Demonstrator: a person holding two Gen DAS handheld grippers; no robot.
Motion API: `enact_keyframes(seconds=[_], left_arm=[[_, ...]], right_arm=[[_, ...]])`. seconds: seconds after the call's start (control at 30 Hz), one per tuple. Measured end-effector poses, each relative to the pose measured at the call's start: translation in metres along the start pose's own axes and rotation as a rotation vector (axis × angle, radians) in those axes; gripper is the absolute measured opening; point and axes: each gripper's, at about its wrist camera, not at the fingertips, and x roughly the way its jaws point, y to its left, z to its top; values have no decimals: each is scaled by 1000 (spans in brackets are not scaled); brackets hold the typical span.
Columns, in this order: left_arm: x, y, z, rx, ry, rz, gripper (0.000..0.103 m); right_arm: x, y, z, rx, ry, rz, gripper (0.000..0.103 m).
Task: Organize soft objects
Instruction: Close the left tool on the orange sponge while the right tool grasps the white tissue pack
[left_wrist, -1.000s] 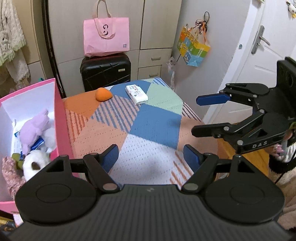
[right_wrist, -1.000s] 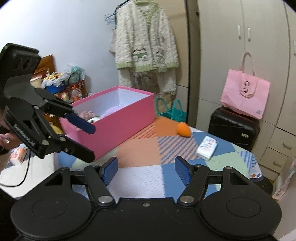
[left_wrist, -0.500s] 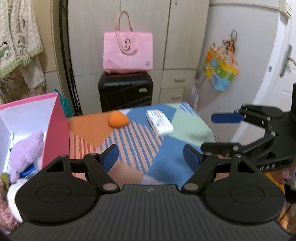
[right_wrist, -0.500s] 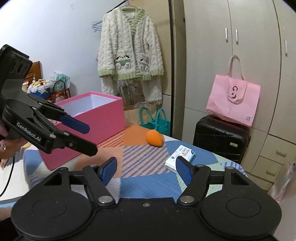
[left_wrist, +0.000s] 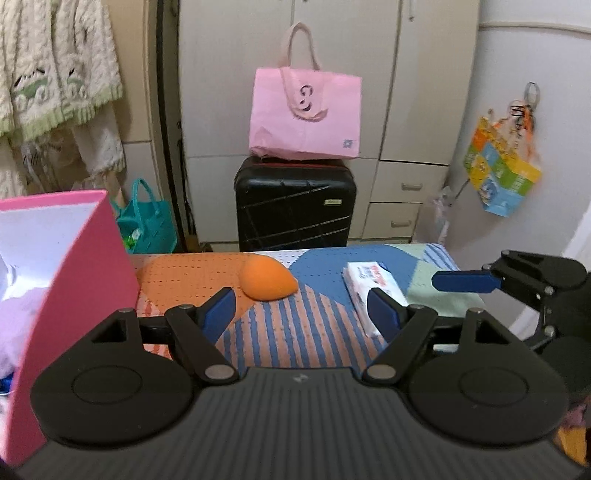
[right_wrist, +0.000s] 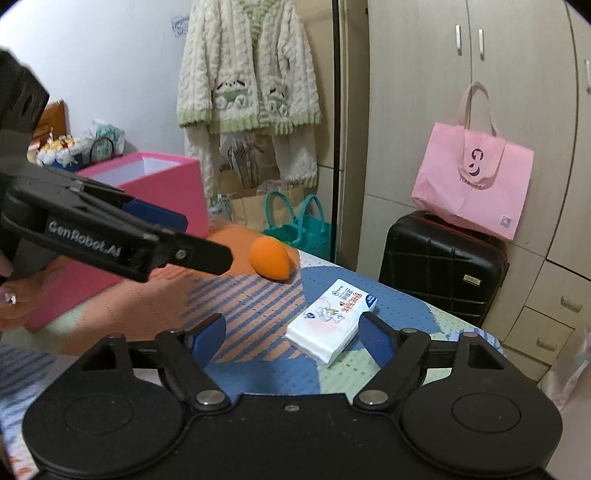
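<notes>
An orange soft egg-shaped object (left_wrist: 267, 278) lies on the patchwork tablecloth, also in the right wrist view (right_wrist: 269, 258). A white tissue pack (left_wrist: 373, 290) lies to its right, also in the right wrist view (right_wrist: 330, 325). A pink box (left_wrist: 74, 266) stands at the left with a purple plush (left_wrist: 18, 314) inside. My left gripper (left_wrist: 301, 310) is open and empty, just short of the orange object. My right gripper (right_wrist: 291, 336) is open and empty, just short of the tissue pack.
A black suitcase (left_wrist: 295, 206) with a pink tote bag (left_wrist: 304, 118) on it stands behind the table. A teal bag (left_wrist: 147, 221) sits on the floor. A cardigan (right_wrist: 247, 74) hangs on the wardrobe. The table's far edge (left_wrist: 332, 251) is close behind the objects.
Both grippers have moved forward and lower over the table toward the orange object and the tissue pack. Both stay open and empty.
</notes>
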Motion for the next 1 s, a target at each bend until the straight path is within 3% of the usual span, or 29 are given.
enact_keyframes(seconds=[0.2,0.43,0.63,0.83,0.93,1.0], left_arm=[[35,2,5,-13,-5,70,77],[61,3,2,-65,-25,134,77],[79,11,-6,-82,12,162,74],[88,12,-11,-72,-5,172,65],[88,11,-10,-63,-10,155,49],[88,10,-9,-74,-7,155,47]], right_arm=[[33,-10,3,4,43,-34,84],[57,-21,-1,70,77,-1,84],[61,-26,-4,84,101,-6,82],[62,-26,-5,70,88,-18,71],[63,-28,-5,68,81,-22,66],[62,-27,-5,66,77,-25,65]])
